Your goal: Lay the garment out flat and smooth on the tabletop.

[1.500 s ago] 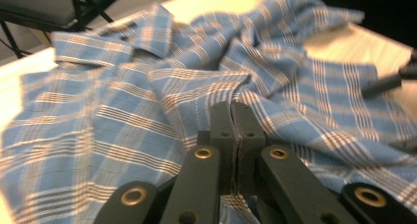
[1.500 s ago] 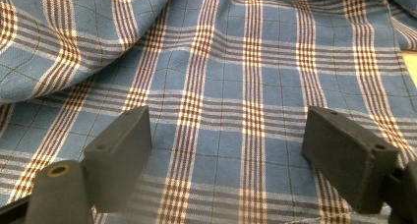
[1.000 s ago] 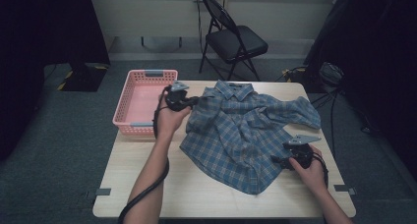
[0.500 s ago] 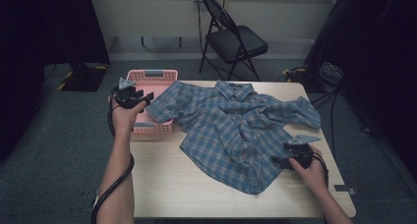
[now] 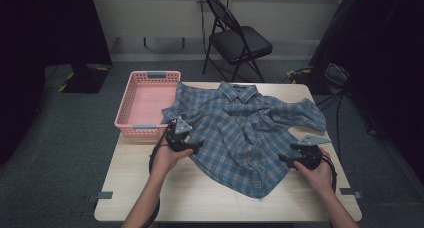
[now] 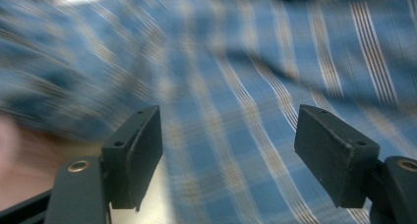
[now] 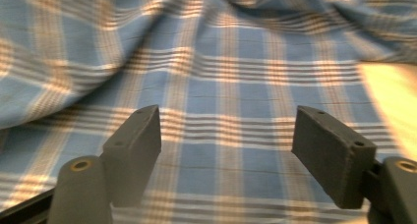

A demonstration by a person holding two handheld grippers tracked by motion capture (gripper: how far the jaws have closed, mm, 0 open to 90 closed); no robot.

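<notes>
On the table (image 5: 150,188), the plaid shirt (image 5: 245,133) lies spread but rumpled, one sleeve draped over the pink basket (image 5: 145,100) rim. My left gripper (image 5: 192,147) and right gripper (image 5: 287,159) sit at its side edges, jaws wide apart, holding nothing. I judge flattening unfinished, folding not started.

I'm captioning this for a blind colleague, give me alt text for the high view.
A blue plaid shirt lies spread on a wooden table, collar away from the person, whose hands hold the left tongs and right tongs at its near edges. A pink basket sits at the left.
</notes>
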